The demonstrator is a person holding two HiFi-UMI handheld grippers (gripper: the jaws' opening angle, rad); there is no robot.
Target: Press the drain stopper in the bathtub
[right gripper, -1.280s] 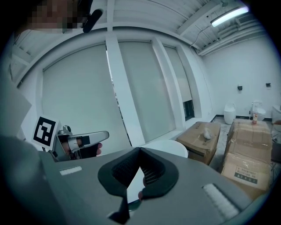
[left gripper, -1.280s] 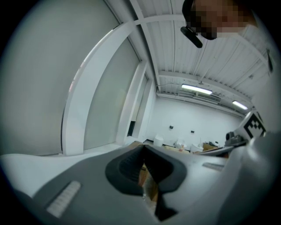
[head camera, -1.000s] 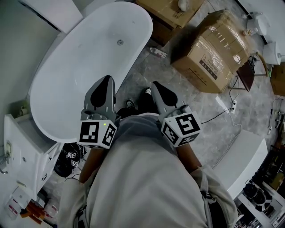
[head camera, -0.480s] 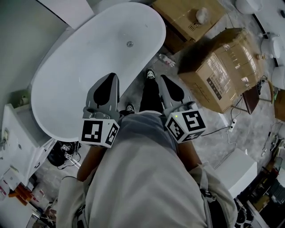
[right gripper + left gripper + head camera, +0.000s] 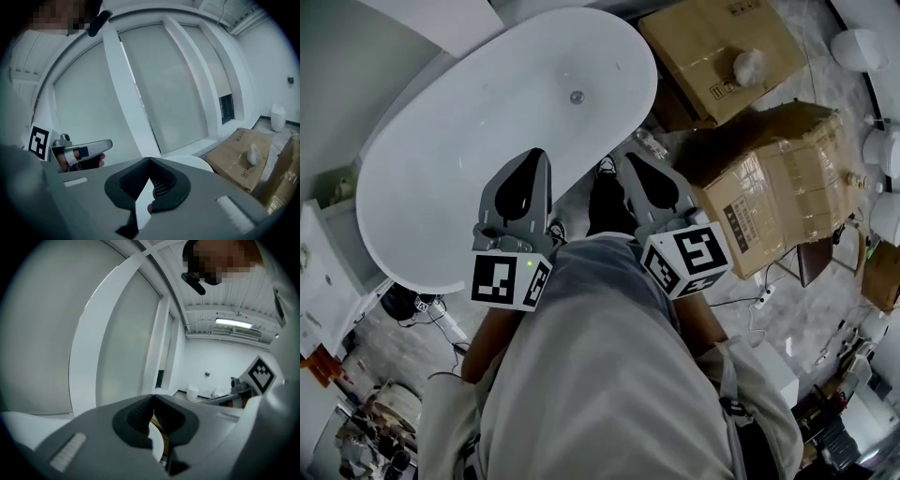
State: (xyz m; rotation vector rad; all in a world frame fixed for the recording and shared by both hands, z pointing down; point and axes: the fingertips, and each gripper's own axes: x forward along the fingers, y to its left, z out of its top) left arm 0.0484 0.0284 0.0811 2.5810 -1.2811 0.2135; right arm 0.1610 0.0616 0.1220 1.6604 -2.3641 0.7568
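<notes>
Two grippers showed in the head view, both grey plastic with tapering bodies and each ending in a cube of black-and-white square markers. The left gripper (image 5: 534,157) hung over the near rim of the bathtub (image 5: 422,178). The right gripper (image 5: 632,161) hung over the floor (image 5: 825,309) just beside that rim. In each gripper's own view the ribbed dark pads met at their tips, so both pairs of jaws were closed together with nothing between them.

One bathtub lay there, a smooth, glossy white oval. Its basin held one drain stopper (image 5: 577,97), a small round metallic disc on the bottom toward the far end, well apart from both grippers.

Two big cardboard boxes stood to the right of the tub. The far box (image 5: 703,42) was plain brown with a printed label, and one pale, rounded lump (image 5: 750,66) sat on its top. The near box (image 5: 773,202) was wrapped in shiny clear film and stood just beside the right gripper.

Two dark shoes (image 5: 605,167) with white trim stood between the grippers on the floor, which was grey and veined like marble. The person's pale grey shirt (image 5: 600,375) filled the lower part of the head view.
</notes>
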